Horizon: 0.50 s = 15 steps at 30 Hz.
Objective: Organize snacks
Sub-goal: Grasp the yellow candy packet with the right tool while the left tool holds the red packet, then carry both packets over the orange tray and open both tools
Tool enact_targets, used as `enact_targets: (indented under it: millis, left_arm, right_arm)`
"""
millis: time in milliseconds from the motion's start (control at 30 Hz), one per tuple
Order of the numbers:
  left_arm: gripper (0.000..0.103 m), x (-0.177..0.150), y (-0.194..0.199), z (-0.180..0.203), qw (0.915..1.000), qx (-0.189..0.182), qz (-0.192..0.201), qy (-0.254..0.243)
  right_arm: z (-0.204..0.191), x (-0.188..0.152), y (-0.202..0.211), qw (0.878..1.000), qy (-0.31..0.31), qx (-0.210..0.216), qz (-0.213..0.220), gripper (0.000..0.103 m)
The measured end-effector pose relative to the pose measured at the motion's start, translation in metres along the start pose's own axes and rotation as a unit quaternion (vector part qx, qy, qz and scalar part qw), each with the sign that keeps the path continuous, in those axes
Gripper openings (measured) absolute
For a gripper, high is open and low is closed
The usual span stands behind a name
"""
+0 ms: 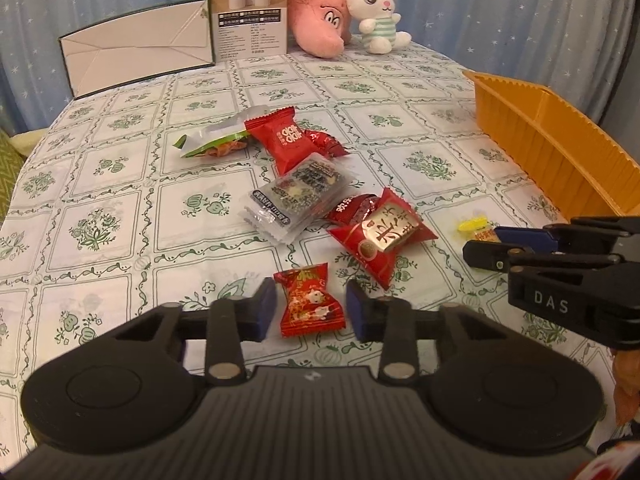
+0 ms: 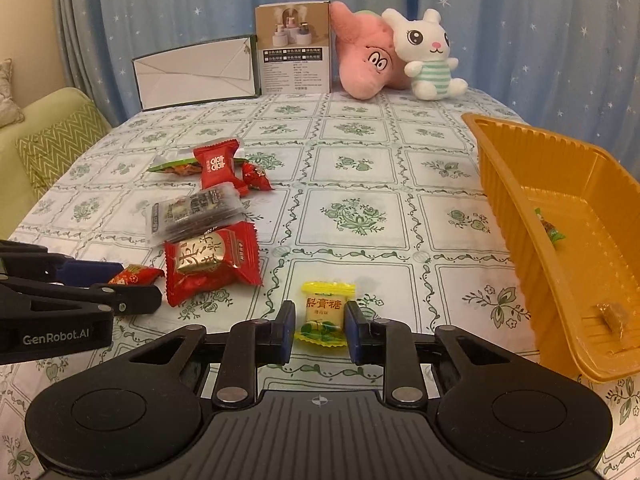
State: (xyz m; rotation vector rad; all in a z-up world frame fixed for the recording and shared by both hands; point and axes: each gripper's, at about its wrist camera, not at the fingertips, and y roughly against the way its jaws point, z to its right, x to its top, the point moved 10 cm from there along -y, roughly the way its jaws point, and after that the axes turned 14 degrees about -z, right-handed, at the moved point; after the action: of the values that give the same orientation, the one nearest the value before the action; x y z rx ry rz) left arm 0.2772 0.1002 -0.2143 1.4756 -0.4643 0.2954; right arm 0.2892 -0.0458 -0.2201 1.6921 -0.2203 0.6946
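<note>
My left gripper [image 1: 311, 306] is open, its blue pads on either side of a small red candy [image 1: 310, 305] lying on the tablecloth. My right gripper [image 2: 318, 326] is open around a yellow candy [image 2: 324, 313] on the cloth; it also shows in the left wrist view [image 1: 474, 229]. A pile of snacks lies further out: a big red packet with a gold label [image 1: 382, 234], a clear packet of dark snack [image 1: 298, 196], a red packet [image 1: 286, 140], a green-and-clear packet [image 1: 214, 142]. The orange tray [image 2: 504, 184] stands at the right with two small sweets inside.
A white open box [image 1: 140, 50], a printed carton [image 1: 250, 12], a pink plush [image 1: 318, 12] and a white rabbit plush [image 1: 376, 10] stand along the table's far edge. A green sofa [image 2: 48, 140] is beyond the table's left edge.
</note>
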Motion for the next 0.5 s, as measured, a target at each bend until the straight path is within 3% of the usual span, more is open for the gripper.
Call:
enact_targets:
  millis: [500]
  left_arm:
    - [0.021,-0.004,0.009,0.008,0.9995,0.026,0.008,0.018]
  right_arm:
    - [0.001,-0.001,0.012,1.0,-0.001,0.003,0.011,0.026]
